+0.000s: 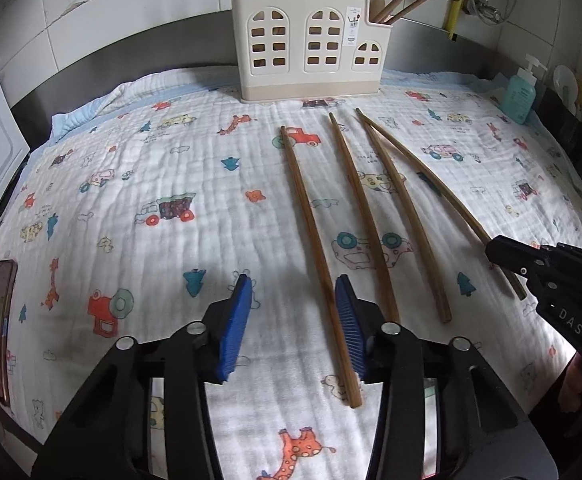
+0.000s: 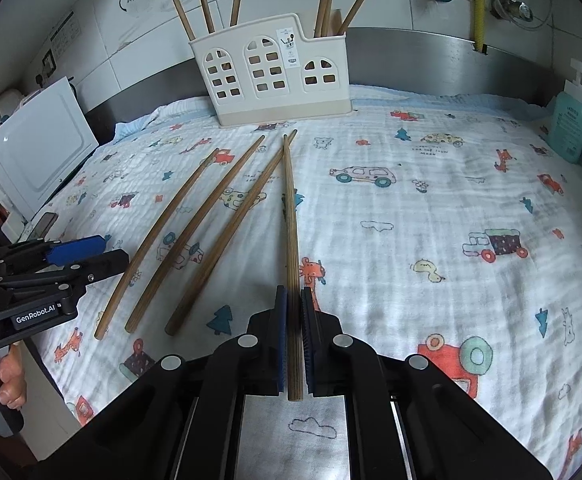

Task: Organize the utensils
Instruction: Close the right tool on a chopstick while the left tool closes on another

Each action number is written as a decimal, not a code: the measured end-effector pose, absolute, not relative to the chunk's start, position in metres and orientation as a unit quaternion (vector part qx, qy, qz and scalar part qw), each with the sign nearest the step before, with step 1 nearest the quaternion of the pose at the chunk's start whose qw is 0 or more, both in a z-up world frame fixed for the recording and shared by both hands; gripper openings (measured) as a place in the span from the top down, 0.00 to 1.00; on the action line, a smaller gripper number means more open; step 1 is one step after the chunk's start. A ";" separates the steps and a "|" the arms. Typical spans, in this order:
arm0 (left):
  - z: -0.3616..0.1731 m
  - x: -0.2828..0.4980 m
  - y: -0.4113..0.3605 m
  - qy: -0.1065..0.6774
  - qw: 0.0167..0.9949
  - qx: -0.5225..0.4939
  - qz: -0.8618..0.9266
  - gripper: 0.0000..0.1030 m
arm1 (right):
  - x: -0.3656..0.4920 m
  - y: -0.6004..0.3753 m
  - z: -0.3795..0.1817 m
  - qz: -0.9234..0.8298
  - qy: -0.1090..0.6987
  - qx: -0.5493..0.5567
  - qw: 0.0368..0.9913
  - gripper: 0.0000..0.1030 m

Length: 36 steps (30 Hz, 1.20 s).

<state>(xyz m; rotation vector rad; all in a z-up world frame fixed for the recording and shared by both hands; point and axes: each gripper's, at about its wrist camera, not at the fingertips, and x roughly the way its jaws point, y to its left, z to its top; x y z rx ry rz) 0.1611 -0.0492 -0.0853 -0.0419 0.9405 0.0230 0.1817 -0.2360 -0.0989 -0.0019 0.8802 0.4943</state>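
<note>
Lengthwise, right tool clamps chopstick, tip toward holder.

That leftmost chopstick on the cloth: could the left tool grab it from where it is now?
Probably yes. The left tool is open, and the leftmost chopstick lies bare on the cloth just beside its right finger, apart from the others. The right tool is busy with the far chopstick.

Brown wooden chopsticks, cream utensil holder, white cartoon-vehicle-print cloth, teal soap bottle
</note>
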 end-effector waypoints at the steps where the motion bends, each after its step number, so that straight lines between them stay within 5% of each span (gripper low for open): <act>1: -0.086 0.161 -0.050 0.455 0.890 -0.020 0.008 0.64 | 0.182 -0.237 -0.100 0.237 0.422 0.001 0.875 0.93; 8: -0.091 0.162 -0.060 0.463 0.886 -0.017 -0.006 0.81 | 0.181 -0.239 -0.101 0.242 0.422 0.008 0.874 0.93; 36: -0.094 0.163 -0.060 0.478 0.878 -0.004 -0.002 0.93 | 0.181 -0.240 -0.102 0.243 0.422 0.016 0.873 0.93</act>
